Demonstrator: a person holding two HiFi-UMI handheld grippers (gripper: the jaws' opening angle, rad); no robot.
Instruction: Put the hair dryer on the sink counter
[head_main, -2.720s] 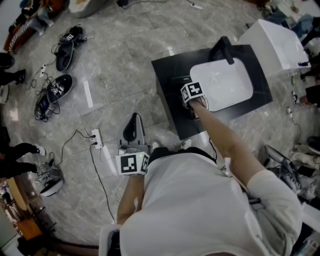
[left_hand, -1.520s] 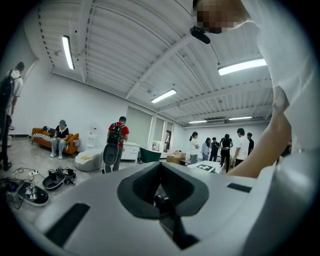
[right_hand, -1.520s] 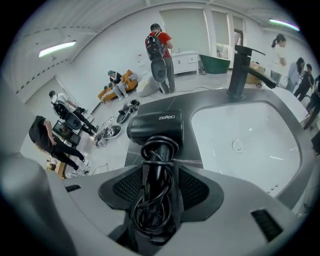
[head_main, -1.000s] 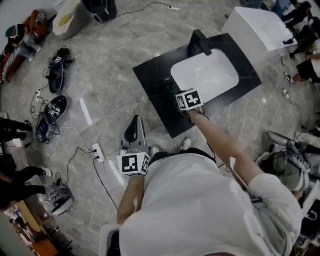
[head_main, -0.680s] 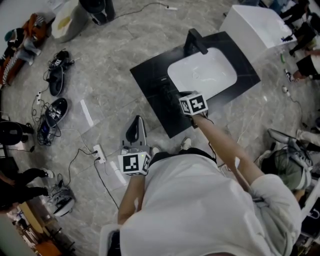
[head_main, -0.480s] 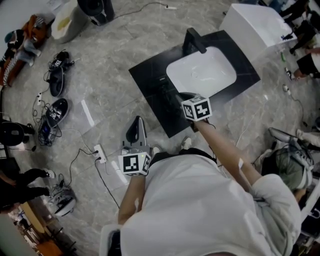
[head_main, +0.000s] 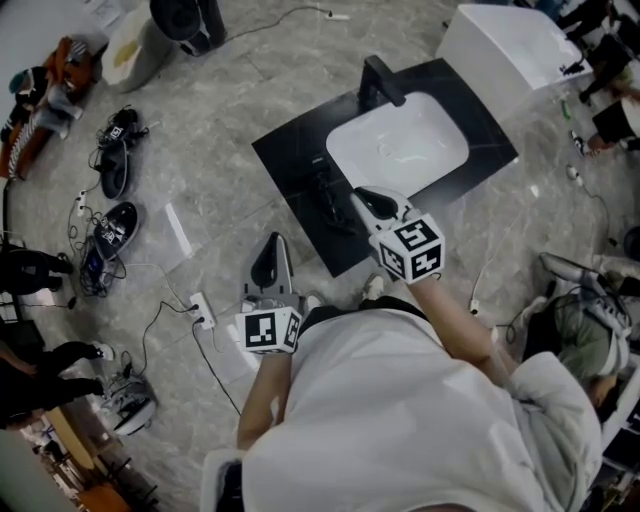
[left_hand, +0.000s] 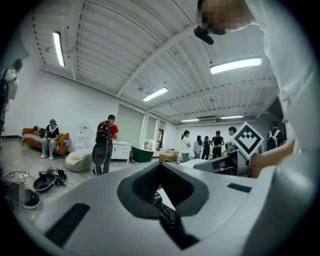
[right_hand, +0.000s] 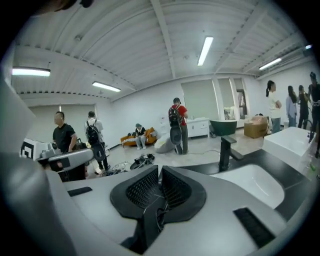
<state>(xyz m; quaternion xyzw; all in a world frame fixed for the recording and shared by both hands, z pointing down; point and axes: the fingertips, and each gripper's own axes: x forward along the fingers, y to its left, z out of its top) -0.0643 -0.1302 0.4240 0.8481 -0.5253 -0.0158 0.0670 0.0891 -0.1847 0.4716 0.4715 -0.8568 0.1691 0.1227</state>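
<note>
The black sink counter carries a white basin and a black faucet. On its near-left part, beside the basin, lies a dark shape with a cord, the hair dryer; it is hard to tell apart from the black top. My right gripper hangs above the counter's near edge, lifted off the dryer, jaws shut with nothing in them. My left gripper is held over the floor to the left of the counter, also shut and holding nothing.
A white box stands just beyond the counter. Shoes, a power strip and loose cables lie on the marble floor at left. Several people stand or sit around the room.
My right gripper has risen from the counter beside the basin and drawn back toward me, leaving the dark shape lying there. The left gripper has barely shifted.
</note>
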